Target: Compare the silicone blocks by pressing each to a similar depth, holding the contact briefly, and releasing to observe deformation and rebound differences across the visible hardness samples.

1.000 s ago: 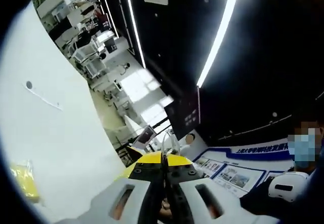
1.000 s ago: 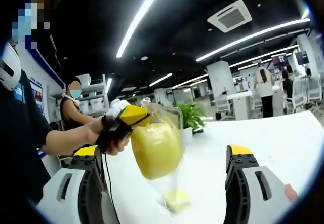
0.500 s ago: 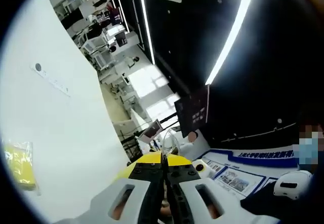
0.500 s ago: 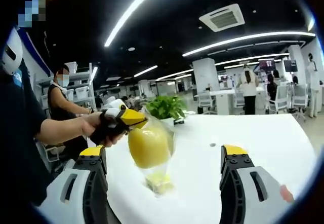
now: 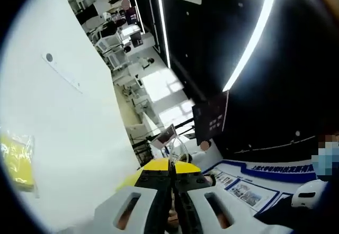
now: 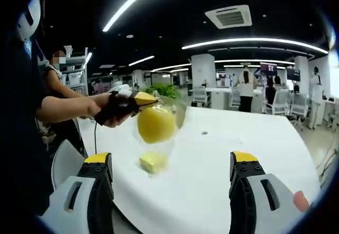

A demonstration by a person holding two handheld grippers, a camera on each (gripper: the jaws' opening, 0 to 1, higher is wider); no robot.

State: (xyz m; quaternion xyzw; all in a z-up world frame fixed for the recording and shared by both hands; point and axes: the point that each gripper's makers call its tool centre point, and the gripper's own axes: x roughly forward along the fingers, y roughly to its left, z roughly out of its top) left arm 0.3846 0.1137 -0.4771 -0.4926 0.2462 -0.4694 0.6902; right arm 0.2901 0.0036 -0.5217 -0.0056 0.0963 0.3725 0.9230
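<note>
My left gripper, held in a person's hand, is shut on the top of a clear plastic bag. A round yellow silicone block hangs in that bag above the white table. Below it a second yellow block in its own clear bag lies flat on the table. The left gripper view has the same lying block at the far left, and the left gripper there has its jaws together. My right gripper stands open, its jaws wide apart on either side of the lying block and short of it.
The table has a small round hole past the blocks. A green plant stands at its far edge. A person stands at the left, and others with chairs and desks are farther back on the right.
Both cameras have swung, so more tabletop shows. The hanging bag with the yellow block now looks smaller and farther from the right gripper. Both grippers keep their states.
</note>
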